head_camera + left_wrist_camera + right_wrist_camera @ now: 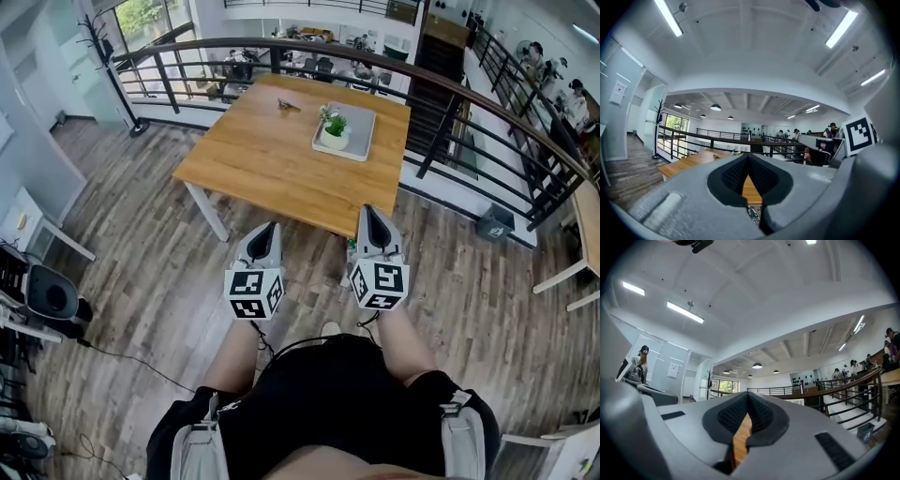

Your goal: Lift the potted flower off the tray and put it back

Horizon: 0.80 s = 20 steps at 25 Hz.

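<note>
Both tongs are closed w/ nothing in them: the left gripper and right gripper hang side by side just short of the table, off its near edge, and each gripper view shows the black pads meeting at the tip w/ only wood seen through the slit below. The potted flower sits on the grey tray toward the table's far right corner, well apart from both grippers, so the lift hasn't begun. Risks as I see them: it's a long reach across the table, and if the jaws aren't opened before they arrive, they'd shove the pot instead of straddling it and could tip it or skid the tray toward the table's far edge by the railing. Pinching the leaves rather than the white pot would prob. tear them or let it drop. A small dark item lies on the table left of the tray; can't tell what it is. No brand or label is legible anywhere; the only print is the b/w square markers on the gripper cubes.
</note>
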Tool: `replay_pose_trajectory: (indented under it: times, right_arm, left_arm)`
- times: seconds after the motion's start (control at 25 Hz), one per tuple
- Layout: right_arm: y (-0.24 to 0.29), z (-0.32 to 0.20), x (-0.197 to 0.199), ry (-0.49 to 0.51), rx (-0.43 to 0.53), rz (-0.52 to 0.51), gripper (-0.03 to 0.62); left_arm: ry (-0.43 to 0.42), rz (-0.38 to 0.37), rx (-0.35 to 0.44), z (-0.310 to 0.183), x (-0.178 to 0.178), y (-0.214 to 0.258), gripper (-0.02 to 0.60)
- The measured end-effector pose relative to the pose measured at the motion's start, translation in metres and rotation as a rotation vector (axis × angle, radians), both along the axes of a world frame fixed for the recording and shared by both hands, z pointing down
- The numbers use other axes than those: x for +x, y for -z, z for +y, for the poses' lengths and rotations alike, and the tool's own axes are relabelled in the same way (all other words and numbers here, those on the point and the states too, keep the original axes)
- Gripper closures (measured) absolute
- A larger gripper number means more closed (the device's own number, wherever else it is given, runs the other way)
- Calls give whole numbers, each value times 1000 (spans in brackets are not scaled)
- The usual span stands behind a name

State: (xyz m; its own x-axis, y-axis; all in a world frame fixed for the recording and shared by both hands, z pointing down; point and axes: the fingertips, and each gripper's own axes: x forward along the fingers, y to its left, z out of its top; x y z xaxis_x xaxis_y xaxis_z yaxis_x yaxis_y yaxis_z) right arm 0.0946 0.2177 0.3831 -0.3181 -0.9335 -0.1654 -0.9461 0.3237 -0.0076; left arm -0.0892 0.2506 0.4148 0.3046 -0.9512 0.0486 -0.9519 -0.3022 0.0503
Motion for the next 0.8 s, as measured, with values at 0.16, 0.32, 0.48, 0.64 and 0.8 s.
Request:
replay_pose_trajectory:
  times: [0.16,0.32,0.48,0.64,0.8]
  right_arm:
    - [-4,-11,3,-9,4,-2,597]
    - [-9,-37,0,-13,7,-9,597]
    - [-16,-84,-10,-5,8,-15,597]
    - [-25,-151,-16,-1,3,-13,597]
    - [-20,-236,-18,-1,10,-14,597]
  left_arm:
    - [4,6,12,-11,-3,0,569]
    - [-3,-2,16,-34,-4,-4,569]
    - [2,-13,13,-75,-11,-11,569]
    - [13,-7,-1,-139,-16,-19,569]
    - [21,-12,-2,-225,-20,-12,569]
